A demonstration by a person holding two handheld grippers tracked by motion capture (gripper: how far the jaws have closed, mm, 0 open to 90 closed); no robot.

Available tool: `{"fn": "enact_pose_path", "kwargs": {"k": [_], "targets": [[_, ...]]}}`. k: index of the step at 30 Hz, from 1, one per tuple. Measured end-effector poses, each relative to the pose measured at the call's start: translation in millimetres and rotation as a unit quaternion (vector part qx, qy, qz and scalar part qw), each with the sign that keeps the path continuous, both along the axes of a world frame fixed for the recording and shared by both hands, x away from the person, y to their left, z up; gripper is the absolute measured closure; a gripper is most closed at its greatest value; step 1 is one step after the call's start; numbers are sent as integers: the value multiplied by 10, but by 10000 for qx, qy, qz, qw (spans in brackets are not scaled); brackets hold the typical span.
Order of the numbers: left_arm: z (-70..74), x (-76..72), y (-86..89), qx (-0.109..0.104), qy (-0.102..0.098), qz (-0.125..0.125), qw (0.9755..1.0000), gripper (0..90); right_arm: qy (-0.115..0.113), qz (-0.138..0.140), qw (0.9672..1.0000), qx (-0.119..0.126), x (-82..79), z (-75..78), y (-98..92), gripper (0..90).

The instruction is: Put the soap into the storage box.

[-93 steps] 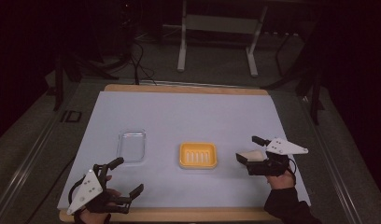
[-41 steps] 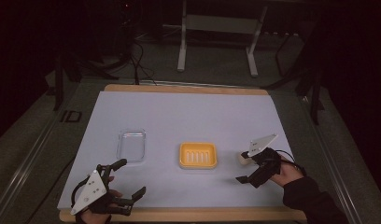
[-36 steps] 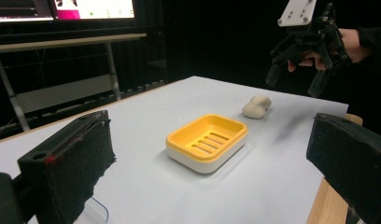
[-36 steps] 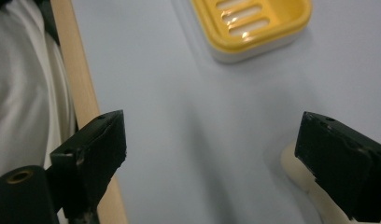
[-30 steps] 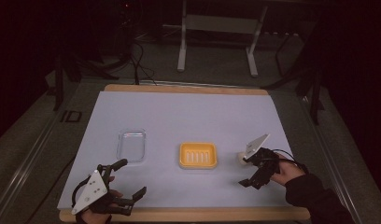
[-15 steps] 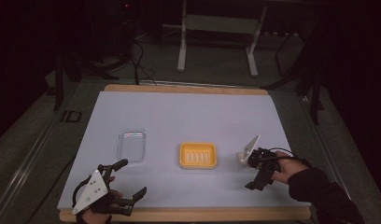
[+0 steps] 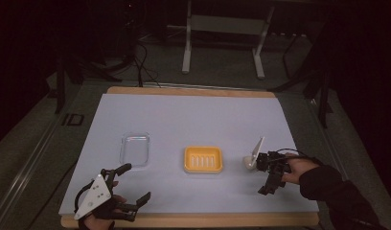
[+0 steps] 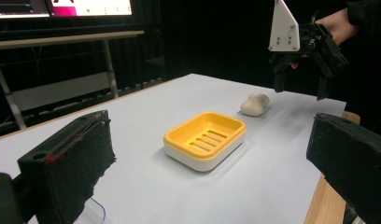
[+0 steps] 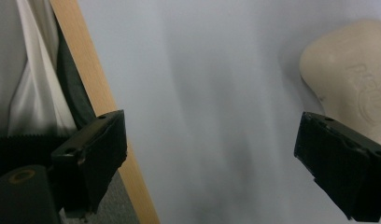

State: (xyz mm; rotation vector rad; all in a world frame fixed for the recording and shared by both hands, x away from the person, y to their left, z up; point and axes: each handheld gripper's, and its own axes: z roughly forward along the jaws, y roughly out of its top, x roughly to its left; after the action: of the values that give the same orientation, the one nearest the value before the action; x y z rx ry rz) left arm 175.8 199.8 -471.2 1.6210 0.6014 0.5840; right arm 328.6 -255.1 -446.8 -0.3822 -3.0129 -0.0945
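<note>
A yellow soap dish [image 7: 203,159] with a white base sits at the table's middle, also seen as the soap dish [image 8: 205,140] in the left gripper view. A cream bar of soap [image 7: 248,163] lies on the table just right of it, apart from the dish. My right gripper [image 7: 260,176] hovers over the soap, tilted downward, jaws open wide. In the right gripper view the soap [image 9: 356,79] lies just beyond the right jaw, not between the jaws of the gripper [image 9: 212,154]. My left gripper [image 7: 132,183] rests open near the front left edge, holding nothing.
A clear plastic lid [image 7: 135,147] lies left of the dish. The wooden table edge [image 9: 100,116] runs close beside the right gripper. A metal stand [image 7: 222,28] is on the floor beyond the table's far side.
My right gripper has swung from level to pointing down and drifted toward the front beside the soap. The left gripper has barely moved.
</note>
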Motion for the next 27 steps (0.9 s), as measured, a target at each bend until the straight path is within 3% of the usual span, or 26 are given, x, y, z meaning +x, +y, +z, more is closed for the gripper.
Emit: {"fn": "enact_pose_path", "kwargs": {"k": [5, 15, 17, 19, 20, 23, 25, 27], "targets": [[-2, 2, -4, -23, 23, -19, 10000, 8, 36, 123, 9999, -76, 38, -20, -43, 94], [-7, 10, -7, -14, 53, -36, 10000, 8, 165, 29, 9992, -370, 241, -19, -149, 95], [-8, 11, -6, -2, 54, -35, 10000, 8, 160, 118, 9991, -382, 282, -15, -168, 96], [-8, 11, -9, -18, 58, -37, 10000, 8, 74, 154, 9991, -400, 308, -10, -177, 96], [-8, 11, -7, -7, 60, -40, 10000, 8, -52, 173, 9991, -389, 324, -9, -178, 161], [-10, 13, -9, -17, 68, -48, 10000, 8, -180, 141, 9991, -363, 369, -5, -167, 163], [-11, 14, -9, -17, 70, -53, 10000, 8, -159, 198, 9992, -312, 380, -6, -165, 163], [-13, 15, -12, -30, 77, -66, 9999, 8, -366, 388, 9978, -395, 396, -19, -138, 167]]}}
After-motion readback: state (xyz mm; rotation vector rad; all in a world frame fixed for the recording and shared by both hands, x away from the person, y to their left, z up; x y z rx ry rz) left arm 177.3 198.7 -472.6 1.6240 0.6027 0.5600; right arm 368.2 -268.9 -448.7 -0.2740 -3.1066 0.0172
